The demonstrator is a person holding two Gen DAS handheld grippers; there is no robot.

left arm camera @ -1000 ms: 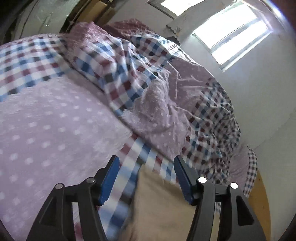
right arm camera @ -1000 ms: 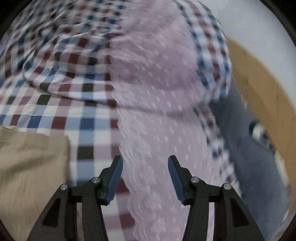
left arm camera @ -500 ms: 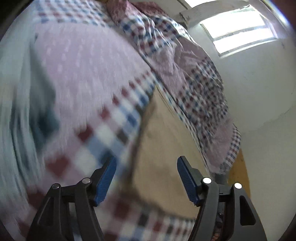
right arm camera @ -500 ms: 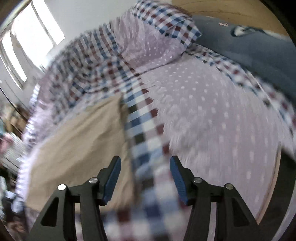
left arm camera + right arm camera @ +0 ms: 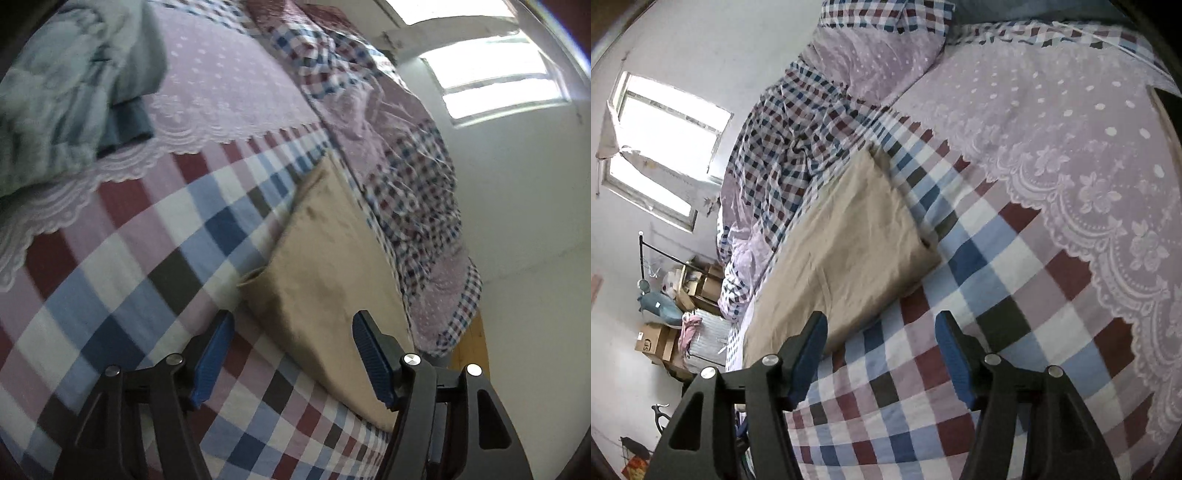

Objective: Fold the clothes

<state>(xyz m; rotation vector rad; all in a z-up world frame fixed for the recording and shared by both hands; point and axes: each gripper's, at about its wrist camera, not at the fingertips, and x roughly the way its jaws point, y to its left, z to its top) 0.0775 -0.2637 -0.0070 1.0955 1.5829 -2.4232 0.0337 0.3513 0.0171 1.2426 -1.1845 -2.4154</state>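
Observation:
A tan folded garment (image 5: pixel 325 273) lies flat on the checked bedsheet (image 5: pixel 147 258). My left gripper (image 5: pixel 291 343) is open, hovering just above the garment's near corner with nothing between its blue pads. In the right wrist view the same tan garment (image 5: pixel 846 251) stretches away to the left on the checked sheet (image 5: pixel 997 295). My right gripper (image 5: pixel 881 345) is open too, over the sheet just beside the garment's near edge; its left finger (image 5: pixel 809 350) overlaps that edge in the view.
A rumpled checked and pink dotted quilt (image 5: pixel 399 155) lies along the wall side. A teal patterned blanket (image 5: pixel 62 85) sits at left. Pink lace-edged cover (image 5: pixel 1089 166) spreads right. Cardboard boxes and clutter (image 5: pixel 672 314) stand past the bed, under a window (image 5: pixel 661 147).
Both grippers have swung and dropped low toward the tan garment from opposite ends. Both stayed open.

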